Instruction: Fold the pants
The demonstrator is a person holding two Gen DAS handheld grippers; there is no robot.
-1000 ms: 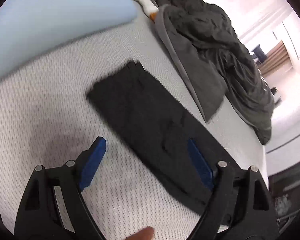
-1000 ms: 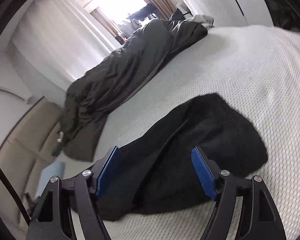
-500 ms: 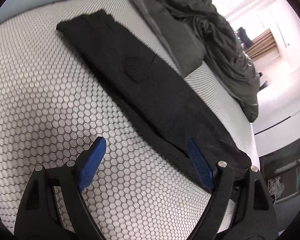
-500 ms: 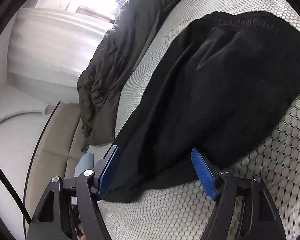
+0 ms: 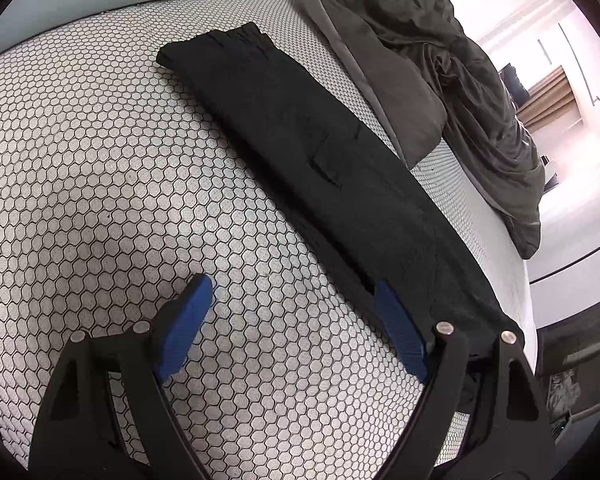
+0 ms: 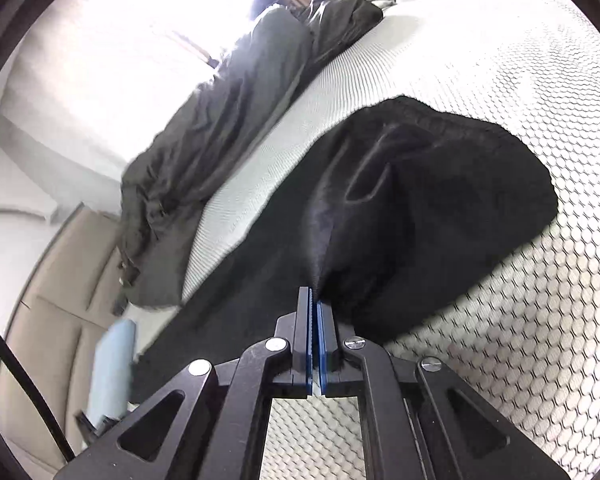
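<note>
The pants (image 5: 332, 172) are lying in a long strip on the bed (image 5: 100, 160), beside a grey duvet (image 5: 440, 80). The right tongs (image 6: 314, 300) are pinching a ridge of the pants near the waistband, seemingly lifting it. The left tongs (image 5: 292, 320) are hanging spread wide, one pad (image 5: 400, 332) over the pants' edge, touching nothing.

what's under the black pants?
The pants lie on the honeycomb-patterned mattress, visible all around them. The right claw pinches a fold. Whatever is directly beneath the fabric is covered.
</note>
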